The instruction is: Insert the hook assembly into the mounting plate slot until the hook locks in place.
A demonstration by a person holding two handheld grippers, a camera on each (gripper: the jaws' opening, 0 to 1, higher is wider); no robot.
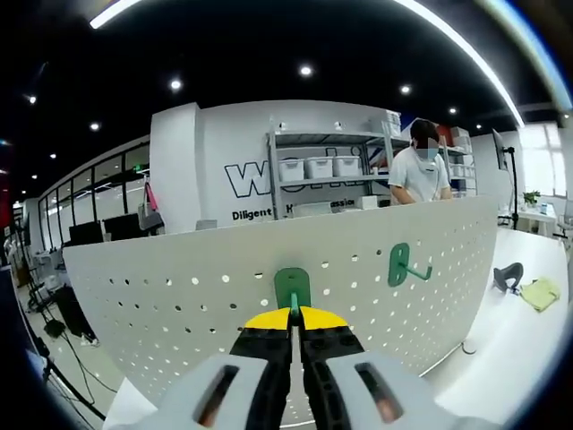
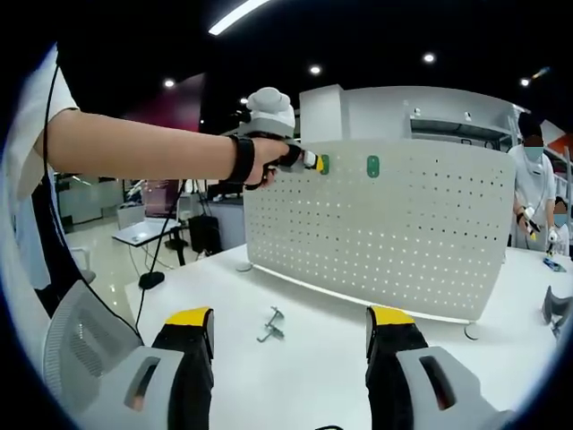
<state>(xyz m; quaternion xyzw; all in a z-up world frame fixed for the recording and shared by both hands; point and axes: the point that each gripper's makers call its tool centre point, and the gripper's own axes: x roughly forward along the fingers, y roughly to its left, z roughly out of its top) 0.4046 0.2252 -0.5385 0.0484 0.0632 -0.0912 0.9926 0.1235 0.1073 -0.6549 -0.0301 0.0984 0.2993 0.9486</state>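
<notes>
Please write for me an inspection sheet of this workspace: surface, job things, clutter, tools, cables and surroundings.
Surface: white table.
Job's things: upright white pegboard; green hook held at its face; second green hook mounted beside it.
Clutter: metal hook lying on the table; yellow cloth.
Tools: left tool shut on the green hook; right tool open, holding nothing.
Cables: black cables on the floor.
Surroundings: shelf with bins, person behind the pegboard.
</notes>
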